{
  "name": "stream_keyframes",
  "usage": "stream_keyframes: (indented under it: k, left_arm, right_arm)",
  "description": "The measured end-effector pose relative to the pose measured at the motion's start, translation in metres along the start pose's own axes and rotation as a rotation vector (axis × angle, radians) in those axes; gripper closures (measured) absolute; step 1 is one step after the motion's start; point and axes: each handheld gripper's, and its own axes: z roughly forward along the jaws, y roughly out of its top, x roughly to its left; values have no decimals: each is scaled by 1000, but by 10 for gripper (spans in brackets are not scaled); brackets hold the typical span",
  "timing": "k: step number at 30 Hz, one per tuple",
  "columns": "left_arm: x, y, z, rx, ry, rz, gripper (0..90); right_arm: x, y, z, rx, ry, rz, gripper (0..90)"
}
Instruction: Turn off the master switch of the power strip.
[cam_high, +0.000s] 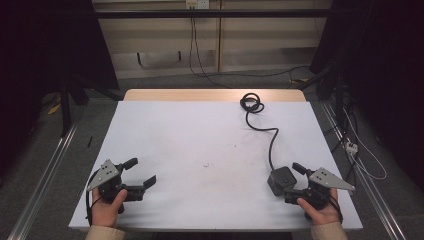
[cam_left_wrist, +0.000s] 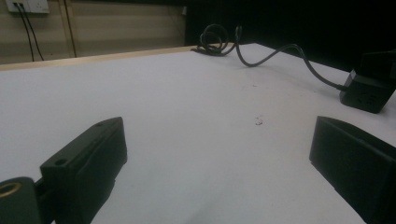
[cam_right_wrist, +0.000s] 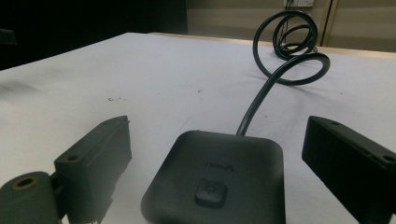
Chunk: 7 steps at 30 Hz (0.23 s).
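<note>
Straddling black box (cam_right_wrist: 217, 184) near table (cam_high: 200, 130) front edge: right hand-held gripper (cam_right_wrist: 217, 163), jaws apart.

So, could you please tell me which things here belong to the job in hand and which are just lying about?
In the job:
- black box with a button, between the open jaws of the right tongs
- its cable, coiled at the table's far edge
- left tongs, open, holding nothing

Lying about:
- cables on the floor
- wall sockets

The left gripper (cam_left_wrist: 219, 163) is hovering with its black jaws spread wide over the white tabletop (cam_left_wrist: 163, 102). Ahead to its right, a black square box (cam_left_wrist: 369, 91) is trailing a black coiled cable (cam_left_wrist: 261, 56).
</note>
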Motion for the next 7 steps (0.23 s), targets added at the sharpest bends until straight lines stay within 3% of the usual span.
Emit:
stream_keyframes:
  k: [7]
  left_arm:
    - [0, 0, 1, 2, -4, 1, 39]
  right_arm:
    - [0, 0, 0, 1, -2, -2, 81]
